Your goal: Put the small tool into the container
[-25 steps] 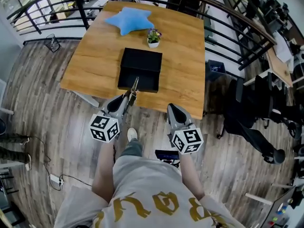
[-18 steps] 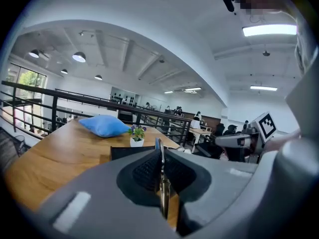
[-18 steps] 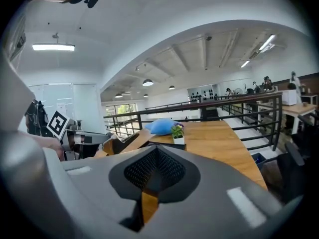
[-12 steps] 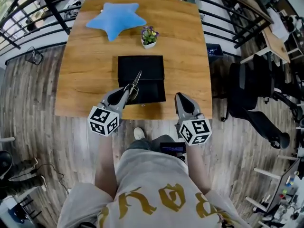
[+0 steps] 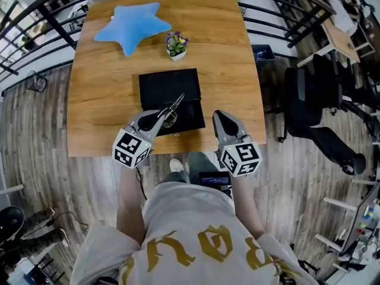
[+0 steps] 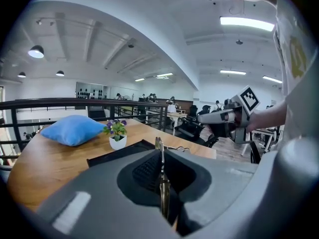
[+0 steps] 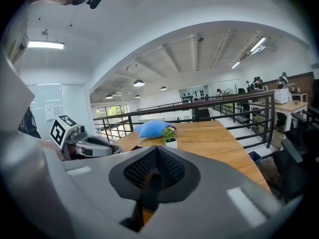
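A small thin metal tool [image 5: 176, 106] sticks out forward from my left gripper [image 5: 161, 117], which is shut on it. The tool's tip hangs over the near part of the black container [image 5: 161, 82] on the wooden table [image 5: 101, 108]. In the left gripper view the tool [image 6: 159, 151] stands on edge between the jaws, with the container [image 6: 115, 152] just beyond. My right gripper [image 5: 220, 117] is shut with nothing in it, beside the container's right near corner over the table's front edge. It also shows in its own view [image 7: 155, 154].
A blue star cushion [image 5: 127, 25] and a small potted plant [image 5: 176, 45] sit on the table's far half. Black railing [image 5: 270, 25] runs around the table's far and right sides. An office chair [image 5: 323, 114] stands to the right on the wood floor.
Both grippers have moved forward from in front of the table to its near edge. The tool in the left gripper now reaches over the container.
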